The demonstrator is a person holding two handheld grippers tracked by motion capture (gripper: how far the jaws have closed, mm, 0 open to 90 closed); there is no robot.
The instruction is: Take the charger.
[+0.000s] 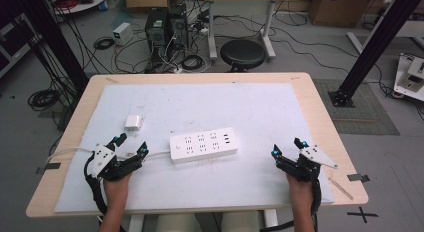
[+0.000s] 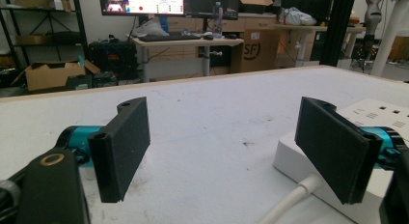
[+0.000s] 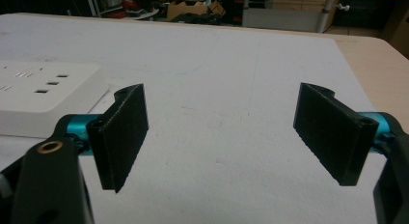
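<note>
While both claws rest low on the white mat at the near edge of the surface (image 1: 320,99), nothing is gripped, so the work reads as its opening step: the approach. Left claw (image 1: 131,143) stands wide open with bare mat between the jaws; its right jaw sits just beside the cable end of the white power strip (image 1: 203,144), where the white cable (image 2: 289,203) leaves the housing. Right claw (image 1: 286,147) is likewise wide open and empty, well apart from the strip's other end, which lies at the left of the right gripper view. The strip lies mid-mat, sockets up. A small white plug adapter (image 1: 133,122) lies just beyond the left claw, apart from the strip. Judgement: the next move calls for one claw to close on the adapter or steady the strip, then line up with a socket. Hard to make out: the adapter's prongs and orientation. The cable's far run is cut off behind the left hand (image 1: 116,184).
</note>
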